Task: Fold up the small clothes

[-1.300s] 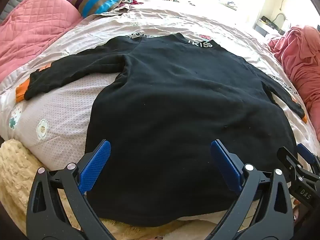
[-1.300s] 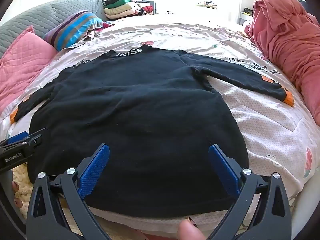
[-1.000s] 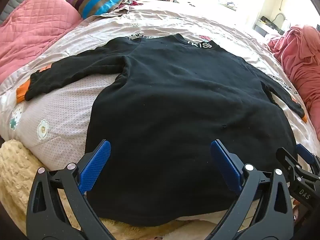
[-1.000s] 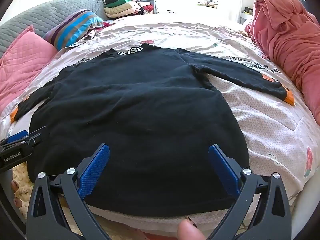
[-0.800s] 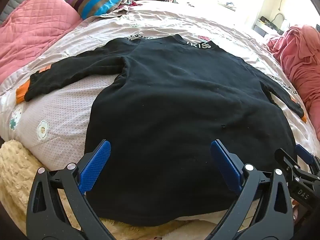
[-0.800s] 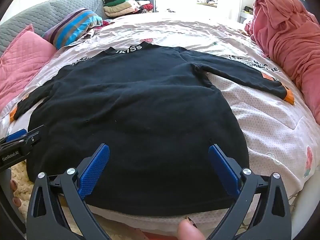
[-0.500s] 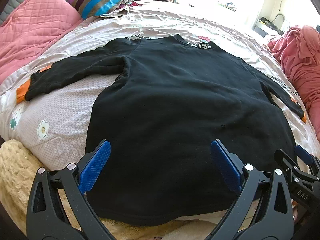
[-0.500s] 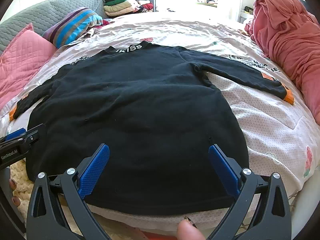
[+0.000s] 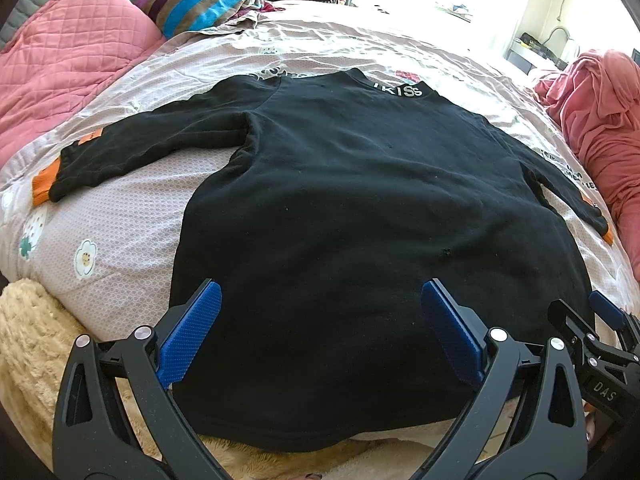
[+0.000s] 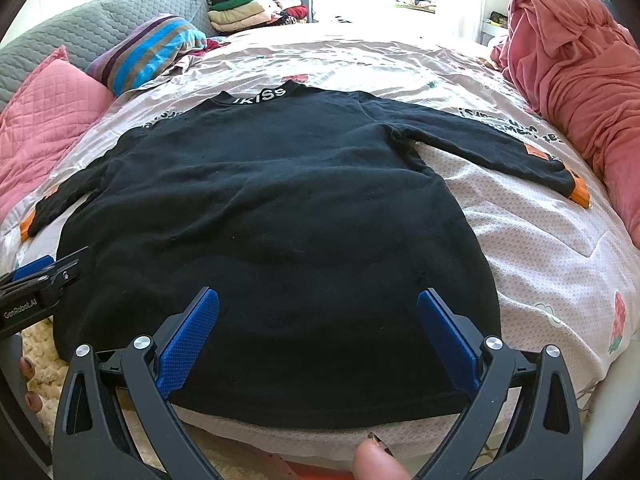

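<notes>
Both grippers' jaws gape empty — black sweater (image 9: 360,216) flat on bedspread (image 10: 540,248).

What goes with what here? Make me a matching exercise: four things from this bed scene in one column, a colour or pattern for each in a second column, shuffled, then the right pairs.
Things:
1. sweater
2. sleeve cuff
3. quilted pillow
4. rolled blanket

Colours:
A. orange
B. striped blue, purple and tan
C. black
D. pink

Pairs: 1-C, 2-A, 3-D, 4-B
</notes>
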